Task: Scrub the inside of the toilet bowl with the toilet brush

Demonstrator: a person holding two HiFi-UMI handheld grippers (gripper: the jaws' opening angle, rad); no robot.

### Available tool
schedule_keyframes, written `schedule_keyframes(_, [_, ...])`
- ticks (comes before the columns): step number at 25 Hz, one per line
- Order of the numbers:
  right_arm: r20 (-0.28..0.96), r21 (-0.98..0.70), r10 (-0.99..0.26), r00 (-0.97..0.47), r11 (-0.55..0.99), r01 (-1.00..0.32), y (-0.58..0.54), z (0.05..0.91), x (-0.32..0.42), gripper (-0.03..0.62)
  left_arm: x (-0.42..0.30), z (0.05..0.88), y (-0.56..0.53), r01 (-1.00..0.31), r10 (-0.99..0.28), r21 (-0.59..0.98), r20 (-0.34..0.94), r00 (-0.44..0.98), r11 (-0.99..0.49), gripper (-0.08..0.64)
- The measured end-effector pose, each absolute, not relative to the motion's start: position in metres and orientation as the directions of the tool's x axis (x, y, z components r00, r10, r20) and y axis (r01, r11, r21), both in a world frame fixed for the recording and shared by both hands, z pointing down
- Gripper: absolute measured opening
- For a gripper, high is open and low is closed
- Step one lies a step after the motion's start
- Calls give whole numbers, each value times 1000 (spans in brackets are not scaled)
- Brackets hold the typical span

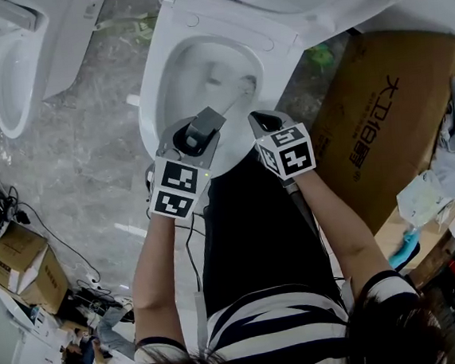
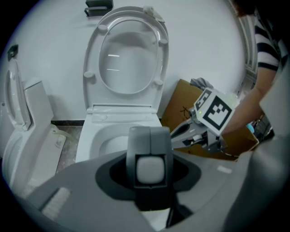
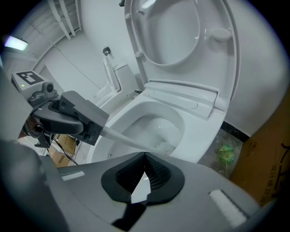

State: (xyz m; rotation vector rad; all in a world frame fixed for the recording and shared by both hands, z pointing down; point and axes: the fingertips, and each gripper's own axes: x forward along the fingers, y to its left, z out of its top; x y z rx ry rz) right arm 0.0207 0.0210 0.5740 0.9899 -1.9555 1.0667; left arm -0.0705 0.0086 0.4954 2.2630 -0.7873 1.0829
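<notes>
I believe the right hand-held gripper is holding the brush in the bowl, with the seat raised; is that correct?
Not quite: it is the left hand-held gripper that holds the brush, as the right gripper view shows; the right hand-held gripper is shut on nothing. The brush does reach into the bowl, and the seat is raised.

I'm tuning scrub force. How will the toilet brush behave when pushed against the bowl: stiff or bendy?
The toilet brush runs straight from the left gripper into the bowl, so probably fairly stiff. Its handle looks long and thin, so likely light, with slight flex. The bowl looks glossy; the head may skid.
</notes>
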Motion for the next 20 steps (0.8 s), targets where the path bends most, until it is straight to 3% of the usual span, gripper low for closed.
schedule_keyframes(20, [829, -364, -254, -499, 434, -824, 20, 572, -16, -5, -130, 493, 77, -606, -121, 127, 928, 352, -785, 0])
